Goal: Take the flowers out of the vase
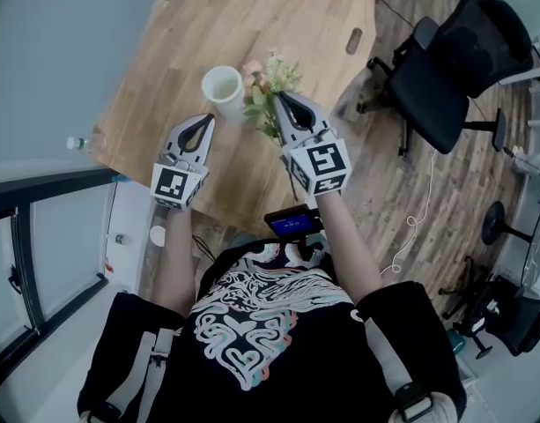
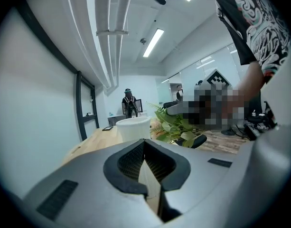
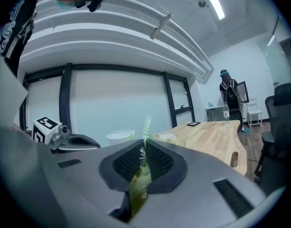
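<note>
A white vase (image 1: 224, 92) stands upright on the wooden desk (image 1: 278, 16). The bunch of flowers (image 1: 268, 86), pink blooms with green leaves, hangs just right of the vase and outside it. My right gripper (image 1: 281, 101) is shut on its stems. In the right gripper view a green stem (image 3: 140, 177) is pinched between the pads, with a fern tip (image 3: 146, 127) above them and the vase (image 3: 120, 136) behind. My left gripper (image 1: 205, 122) is shut and empty, just short of the vase. The left gripper view shows the vase (image 2: 133, 127) and flowers (image 2: 176, 127) beyond its tips (image 2: 144, 144).
A black office chair (image 1: 454, 69) stands on the floor right of the desk. A water bottle (image 1: 80, 144) sits at the desk's left edge. A dark phone (image 3: 193, 124) lies farther along the desk. A person (image 2: 129, 102) stands in the background.
</note>
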Available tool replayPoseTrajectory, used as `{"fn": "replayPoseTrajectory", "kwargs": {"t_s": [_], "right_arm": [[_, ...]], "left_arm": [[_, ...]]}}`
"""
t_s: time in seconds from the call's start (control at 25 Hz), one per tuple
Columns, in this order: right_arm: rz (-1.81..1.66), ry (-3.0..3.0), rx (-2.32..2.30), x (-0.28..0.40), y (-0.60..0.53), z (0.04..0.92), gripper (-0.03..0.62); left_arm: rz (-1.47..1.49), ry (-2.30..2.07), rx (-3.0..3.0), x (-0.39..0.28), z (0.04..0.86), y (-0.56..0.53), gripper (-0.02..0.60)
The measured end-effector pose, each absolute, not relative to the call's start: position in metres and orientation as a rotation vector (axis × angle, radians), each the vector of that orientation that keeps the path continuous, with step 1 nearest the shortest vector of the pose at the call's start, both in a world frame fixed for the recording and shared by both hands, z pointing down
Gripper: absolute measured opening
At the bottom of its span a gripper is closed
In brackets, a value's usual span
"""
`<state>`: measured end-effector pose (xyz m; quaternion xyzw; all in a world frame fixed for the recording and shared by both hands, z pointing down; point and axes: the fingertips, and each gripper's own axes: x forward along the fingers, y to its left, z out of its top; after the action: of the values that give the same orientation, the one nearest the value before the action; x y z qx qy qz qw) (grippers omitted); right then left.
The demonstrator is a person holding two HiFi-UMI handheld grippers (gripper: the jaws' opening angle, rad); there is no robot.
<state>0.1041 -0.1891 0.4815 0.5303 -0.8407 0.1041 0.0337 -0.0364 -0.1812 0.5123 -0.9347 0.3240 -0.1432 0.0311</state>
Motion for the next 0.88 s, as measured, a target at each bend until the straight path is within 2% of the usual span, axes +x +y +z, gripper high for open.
{"fn": "replayPoseTrajectory", "kwargs": {"t_s": [0.88], "right_arm": [[0.566,-2.291,1.534,0.073,-0.219,0.609,0.020]], "left_arm": [[-0.489,0.884,-2.992,-0.033,0.573,-0.194,0.003]]}}
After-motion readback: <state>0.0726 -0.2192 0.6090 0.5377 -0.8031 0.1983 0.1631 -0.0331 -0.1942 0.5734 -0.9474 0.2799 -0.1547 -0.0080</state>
